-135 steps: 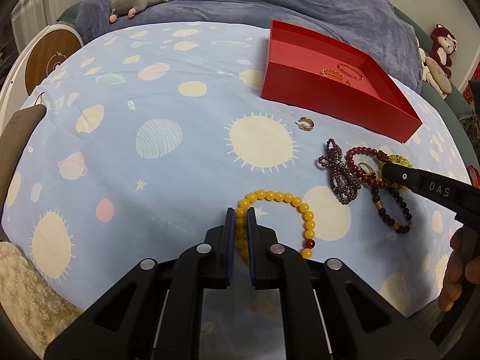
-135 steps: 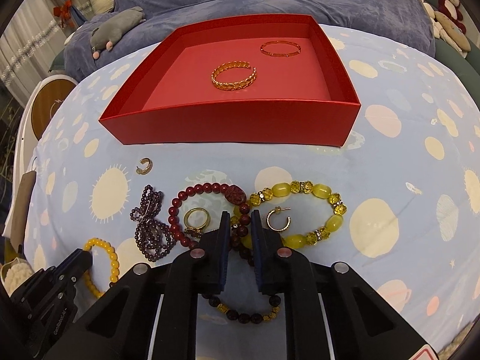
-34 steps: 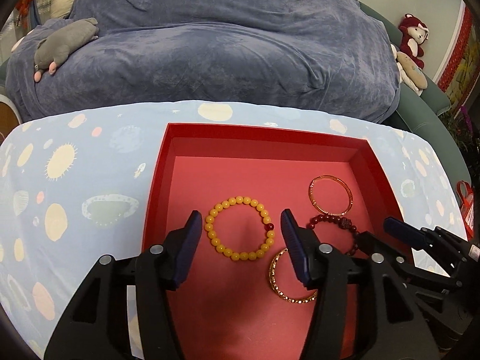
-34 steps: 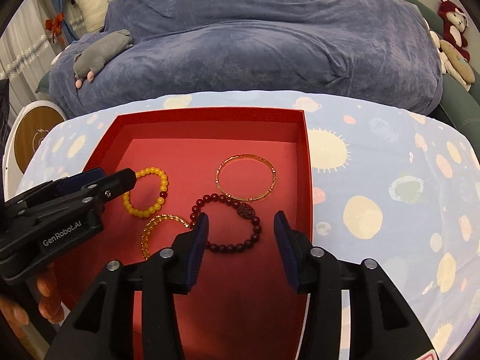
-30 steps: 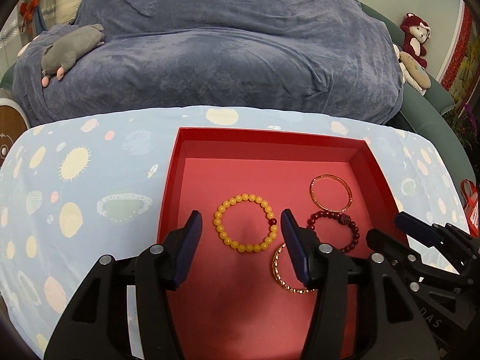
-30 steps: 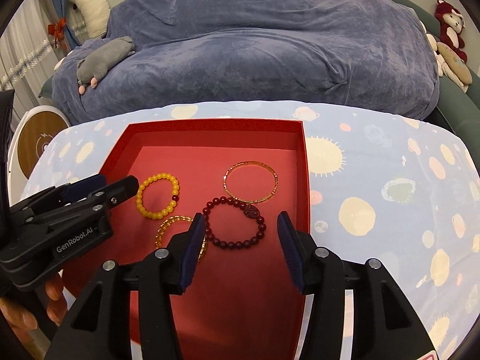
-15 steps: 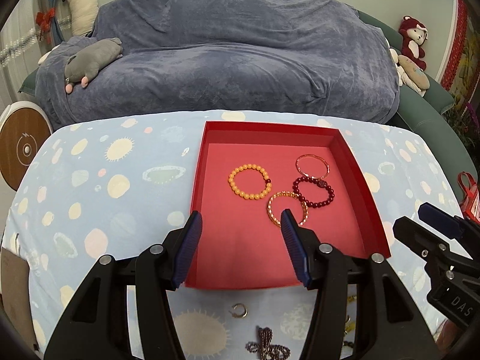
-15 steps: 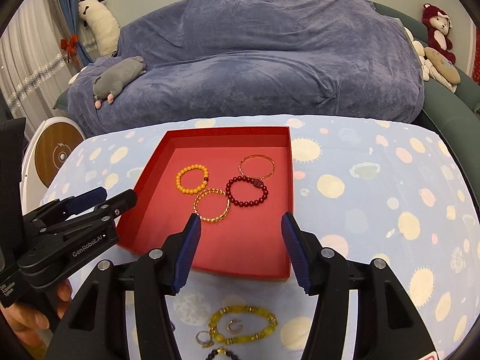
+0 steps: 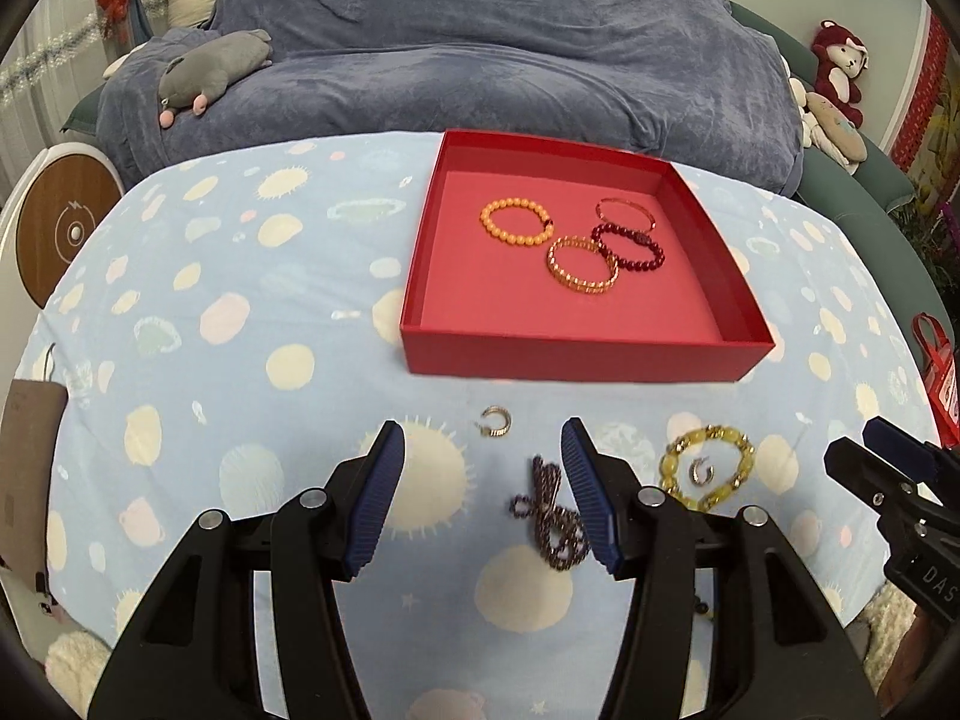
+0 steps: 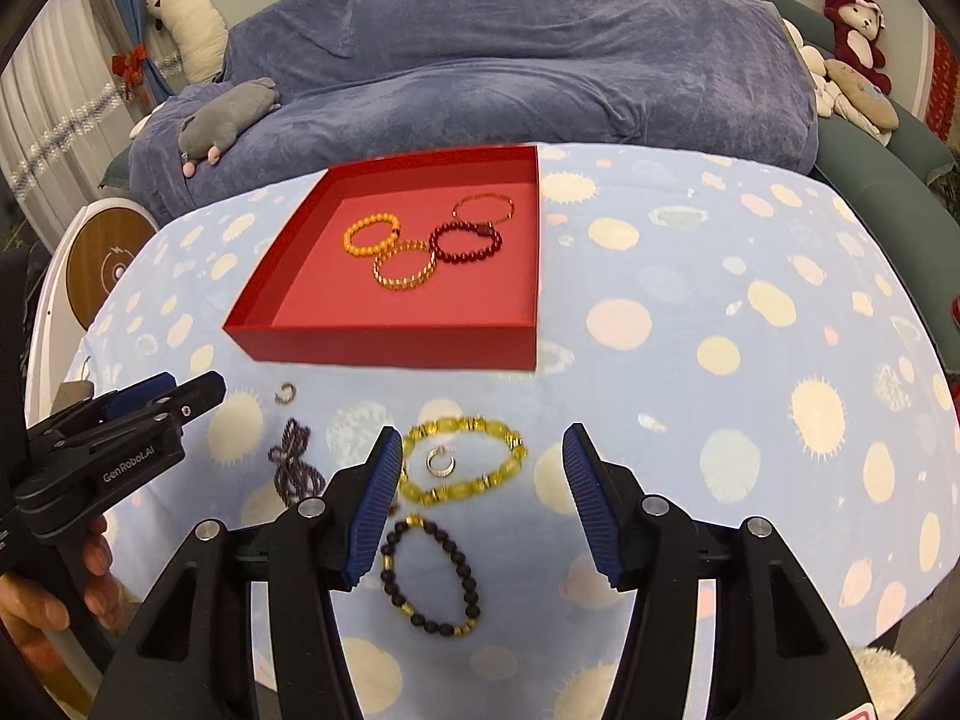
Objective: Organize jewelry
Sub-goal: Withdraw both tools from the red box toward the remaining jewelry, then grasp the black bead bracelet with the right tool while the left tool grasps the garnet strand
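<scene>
Jewelry is the whole job here, and by my reckoning it is about half sorted. In the left wrist view, the red box [image 9: 585, 354] sits in the upper middle of the frame on the blue spotted cloth [image 9: 180, 330], and it already holds four pieces: the orange bead bracelet [image 9: 516, 222], the gold chain bangle [image 9: 581, 264], the dark red bead bracelet [image 9: 628, 247] and a thin gold bangle [image 9: 624, 213] behind it. Below the box, loose on the cloth, lie a small hoop earring [image 9: 495, 422], a tangled purple bead strand [image 9: 552, 516] and a yellow crystal bracelet [image 9: 708, 465] with another small hoop [image 9: 699, 471] inside its loop. My left gripper [image 9: 483, 495] fills the bottom of the frame, its blue pads spread apart with nothing between them. In the right wrist view the box is in the upper left of centre, and the lower middle shows one more piece to collect, a black bead bracelet [image 10: 431, 579], just below the yellow one. My right gripper [image 10: 480, 498] stands spread and empty above it. So five loose pieces are left outside the box, as far as I can see.
</scene>
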`<move>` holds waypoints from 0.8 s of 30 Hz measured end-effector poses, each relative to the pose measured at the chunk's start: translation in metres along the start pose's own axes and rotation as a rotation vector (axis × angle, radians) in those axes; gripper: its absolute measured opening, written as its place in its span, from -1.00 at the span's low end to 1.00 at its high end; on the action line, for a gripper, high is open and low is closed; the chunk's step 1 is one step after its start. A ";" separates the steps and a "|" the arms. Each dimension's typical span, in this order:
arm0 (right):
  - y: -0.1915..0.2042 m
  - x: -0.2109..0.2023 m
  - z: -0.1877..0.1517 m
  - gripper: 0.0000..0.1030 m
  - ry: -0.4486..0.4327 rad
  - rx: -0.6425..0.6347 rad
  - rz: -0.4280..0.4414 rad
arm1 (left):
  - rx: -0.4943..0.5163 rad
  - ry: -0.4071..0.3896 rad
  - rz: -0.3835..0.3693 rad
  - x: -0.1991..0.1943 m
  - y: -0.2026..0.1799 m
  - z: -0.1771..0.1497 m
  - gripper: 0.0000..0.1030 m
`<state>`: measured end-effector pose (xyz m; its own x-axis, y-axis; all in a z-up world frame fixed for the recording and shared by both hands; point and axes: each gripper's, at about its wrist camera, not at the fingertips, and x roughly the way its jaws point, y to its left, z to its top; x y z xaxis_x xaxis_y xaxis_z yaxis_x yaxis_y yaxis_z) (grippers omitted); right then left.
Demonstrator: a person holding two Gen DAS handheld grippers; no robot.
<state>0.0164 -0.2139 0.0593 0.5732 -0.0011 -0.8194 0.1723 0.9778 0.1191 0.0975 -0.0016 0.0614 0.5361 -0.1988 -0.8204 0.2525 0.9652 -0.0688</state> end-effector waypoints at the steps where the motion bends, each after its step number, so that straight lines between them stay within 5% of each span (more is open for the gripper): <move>1: 0.000 0.002 -0.008 0.05 0.013 0.002 -0.004 | -0.004 0.007 0.006 0.000 0.001 -0.007 0.01; 16: 0.012 0.032 -0.066 0.00 0.109 -0.036 -0.028 | -0.057 0.044 0.028 0.001 0.010 -0.058 0.01; 24: 0.014 0.046 -0.073 -0.36 0.146 -0.040 -0.030 | -0.054 0.048 0.038 0.003 0.008 -0.059 0.01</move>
<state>-0.0127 -0.1848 -0.0176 0.4449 -0.0030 -0.8956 0.1539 0.9854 0.0732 0.0531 0.0156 0.0250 0.5048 -0.1549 -0.8492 0.1886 0.9798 -0.0666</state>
